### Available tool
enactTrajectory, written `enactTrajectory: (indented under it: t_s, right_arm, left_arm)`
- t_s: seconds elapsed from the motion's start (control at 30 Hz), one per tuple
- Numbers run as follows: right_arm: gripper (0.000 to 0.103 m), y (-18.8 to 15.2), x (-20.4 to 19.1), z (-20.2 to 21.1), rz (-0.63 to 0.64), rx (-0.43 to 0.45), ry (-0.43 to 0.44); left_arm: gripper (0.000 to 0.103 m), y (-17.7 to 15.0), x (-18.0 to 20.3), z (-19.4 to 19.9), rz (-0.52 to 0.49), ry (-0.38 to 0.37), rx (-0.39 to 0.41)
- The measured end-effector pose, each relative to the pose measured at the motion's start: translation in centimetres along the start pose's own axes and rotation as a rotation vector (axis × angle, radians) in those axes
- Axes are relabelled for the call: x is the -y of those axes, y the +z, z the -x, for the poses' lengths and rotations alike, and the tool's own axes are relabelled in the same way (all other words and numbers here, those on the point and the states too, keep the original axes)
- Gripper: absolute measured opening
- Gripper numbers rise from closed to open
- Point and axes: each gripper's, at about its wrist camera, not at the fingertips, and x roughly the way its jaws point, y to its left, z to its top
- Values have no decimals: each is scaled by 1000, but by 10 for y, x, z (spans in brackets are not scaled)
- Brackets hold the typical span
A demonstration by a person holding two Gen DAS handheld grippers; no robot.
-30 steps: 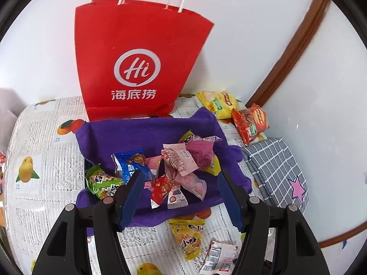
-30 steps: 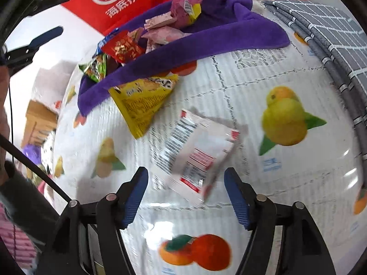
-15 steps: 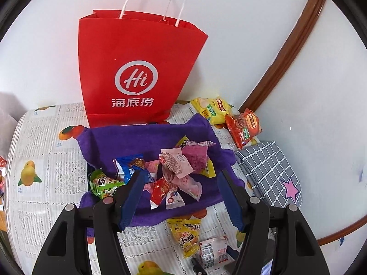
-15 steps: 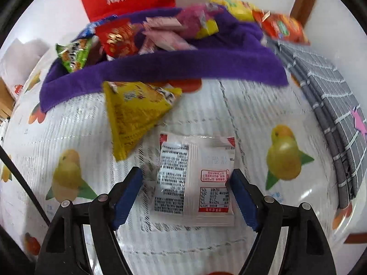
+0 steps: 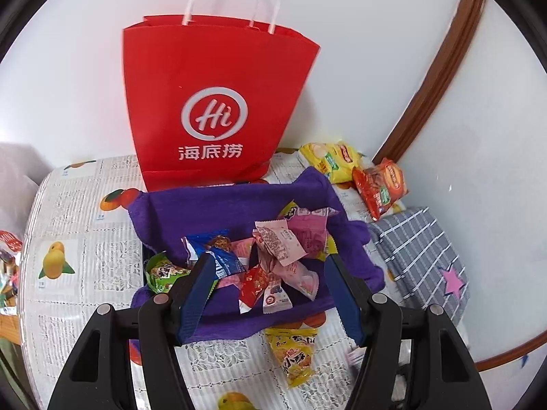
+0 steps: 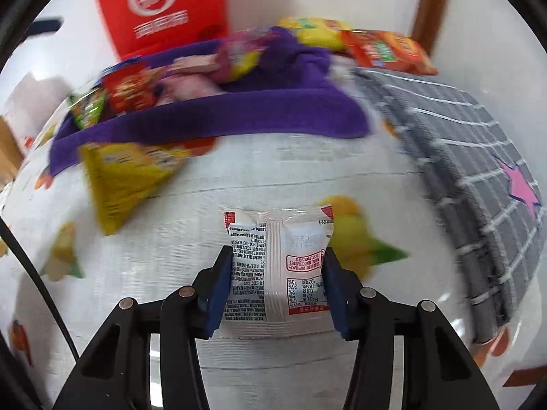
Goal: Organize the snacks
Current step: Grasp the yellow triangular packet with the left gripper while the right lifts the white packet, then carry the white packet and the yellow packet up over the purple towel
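A purple cloth basket (image 5: pixel 218 205) holds several snack packets in pink, red, blue and green; it also shows in the right wrist view (image 6: pixel 239 119). My left gripper (image 5: pixel 270 273) is open and empty, held above the basket's near side. My right gripper (image 6: pixel 275 266) is shut on a white snack packet (image 6: pixel 277 259) with red trim, printed back up, just above the fruit-print tablecloth (image 6: pixel 273 177). A yellow triangular packet (image 6: pixel 126 174) lies on the cloth in front of the basket, also seen in the left wrist view (image 5: pixel 294 352).
A red paper bag (image 5: pixel 212 102) stands behind the basket against the white wall. Yellow (image 5: pixel 331 160) and orange (image 5: pixel 379 184) chip bags lie at the back right. A grey checked cloth (image 6: pixel 478 171) with a pink star covers the right side.
My right gripper has closed in on the white packet and now grips it. The left gripper has drawn back slightly, still open over the basket.
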Motion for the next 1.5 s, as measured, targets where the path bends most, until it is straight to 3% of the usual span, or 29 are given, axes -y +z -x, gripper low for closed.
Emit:
enactTrajectory:
  t_s: [0.1,0.33,0.43,0.5,0.8,1.03,1.1,1.23,1.5]
  right_arm:
    - [50,0,24,-3,-68,35,-38]
    - [51,-7,31,-2,-40,95,-23]
    - [51,-12,30,2,-36,105,-13]
    - [52,-15,32,4,-40,113,-9]
    - [54,-15,33,4,-46,115,4]
    - [54,-15,33,4,-49,115,8]
    - [54,-15,33,3,-49,115,8]
    - [54,-15,33,3,-48,115,6]
    - [53,-15,32,4,-40,115,3]
  left_arm:
    - [64,-5,12,-13,-20,6,-33]
    - [64,-22,30,-26,-38,51,-75]
    - [65,-38,31,-23,-29,62,-66]
    - [72,-53,30,-23,-29,53,-70]
    - [72,-114,31,-59,1,47,-158]
    - [72,-134,44,-90,-33,117,-175]
    - [70,-135,45,-99,-39,149,-185]
    - [48,-135,47,-107,-58,175,-166]
    - [44,-136,45,-90,-66,144,-142]
